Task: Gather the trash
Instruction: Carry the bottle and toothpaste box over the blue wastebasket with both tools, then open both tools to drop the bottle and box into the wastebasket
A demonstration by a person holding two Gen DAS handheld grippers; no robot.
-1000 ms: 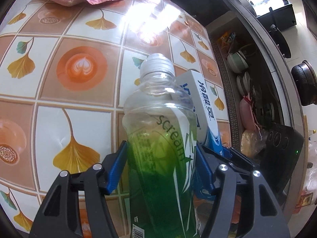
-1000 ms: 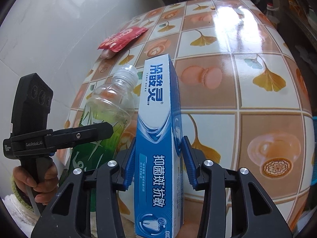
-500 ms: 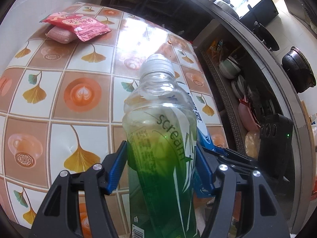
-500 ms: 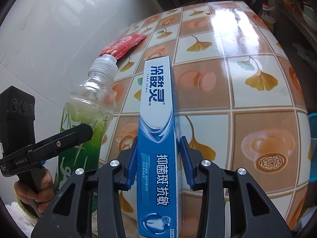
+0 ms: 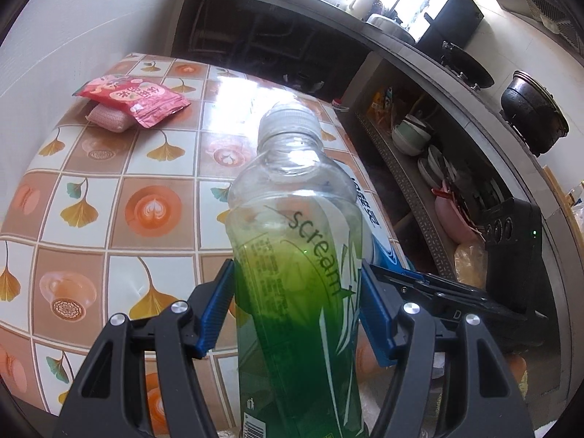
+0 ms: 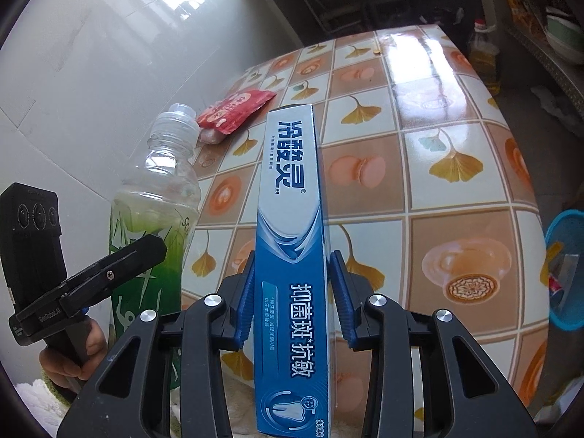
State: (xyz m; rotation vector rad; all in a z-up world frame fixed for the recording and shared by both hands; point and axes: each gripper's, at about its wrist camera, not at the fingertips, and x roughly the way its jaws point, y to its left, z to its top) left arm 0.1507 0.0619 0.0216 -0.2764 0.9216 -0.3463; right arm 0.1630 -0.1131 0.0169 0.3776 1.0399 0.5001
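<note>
A clear plastic bottle (image 5: 295, 255) with a green label and a capped neck stands upright between the blue pads of my left gripper (image 5: 297, 306), which is shut on its body. Behind it shows the edge of a blue toothpaste box (image 5: 368, 215). In the right wrist view my right gripper (image 6: 292, 292) is shut on that toothpaste box (image 6: 292, 219), held upright above the table. To its left, the bottle (image 6: 157, 211) sits in the left gripper (image 6: 109, 273), with a person's hand (image 6: 73, 357) on the handle.
A red snack packet (image 5: 135, 96) lies on a pink sponge (image 5: 109, 120) at the far left of the leaf-patterned table (image 5: 109, 219). A blue bin (image 6: 565, 266) stands below the table's right edge. Shelves with bowls (image 5: 408, 135) and a counter with a pot (image 5: 533, 109) line the right.
Both grippers have risen from the table with the bottle and the box still in them. The table looks farther off and more of the kitchen shows.
</note>
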